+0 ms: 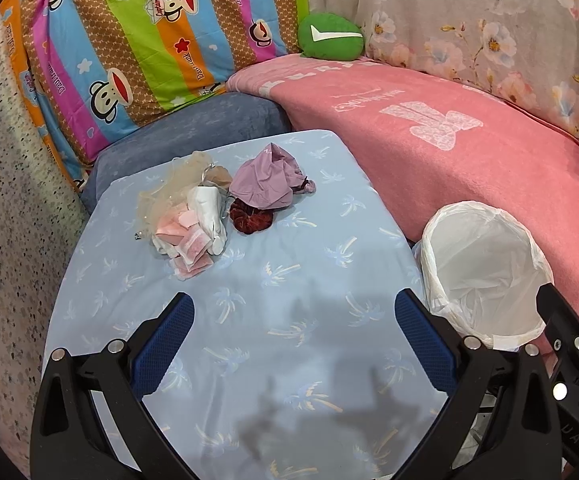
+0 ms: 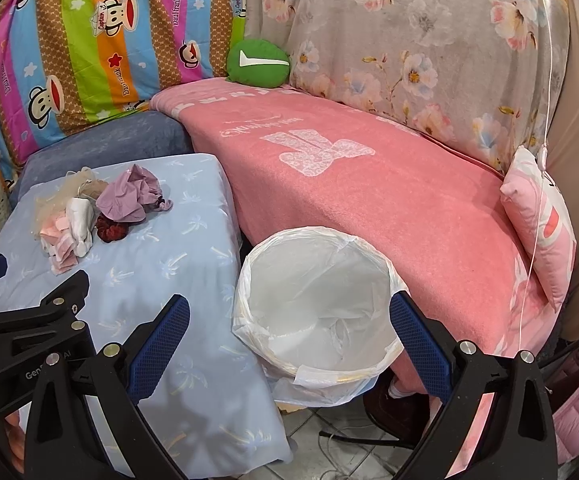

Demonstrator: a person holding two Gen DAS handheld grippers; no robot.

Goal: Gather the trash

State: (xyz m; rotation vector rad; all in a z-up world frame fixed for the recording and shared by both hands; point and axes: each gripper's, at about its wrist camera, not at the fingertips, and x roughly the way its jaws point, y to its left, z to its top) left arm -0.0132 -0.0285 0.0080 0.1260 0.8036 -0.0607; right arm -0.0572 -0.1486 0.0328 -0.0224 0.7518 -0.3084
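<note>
A pile of trash lies on the far part of a table covered in light-blue palm-print cloth (image 1: pixel 289 280): pink-and-white packets (image 1: pixel 187 248), a white crumpled piece (image 1: pixel 209 212), beige netting (image 1: pixel 177 184), a purple crumpled cloth (image 1: pixel 267 180) and a dark red scrunchie (image 1: pixel 251 218). The pile also shows in the right wrist view (image 2: pixel 101 208). A white-lined trash bin (image 2: pixel 317 304) stands to the right of the table (image 1: pixel 485 268). My left gripper (image 1: pixel 293 312) is open and empty above the table's near part. My right gripper (image 2: pixel 289 316) is open and empty over the bin.
A pink blanket (image 2: pixel 369 200) covers the sofa behind the bin. A green cushion (image 2: pixel 257 64) and a pink pillow (image 2: pixel 541 224) lie on it. Striped cartoon fabric (image 1: pixel 129 40) and floral fabric (image 2: pixel 409 40) hang behind. A blue cushion (image 1: pixel 193 128) sits behind the table. Tiled floor (image 2: pixel 329 432) lies below.
</note>
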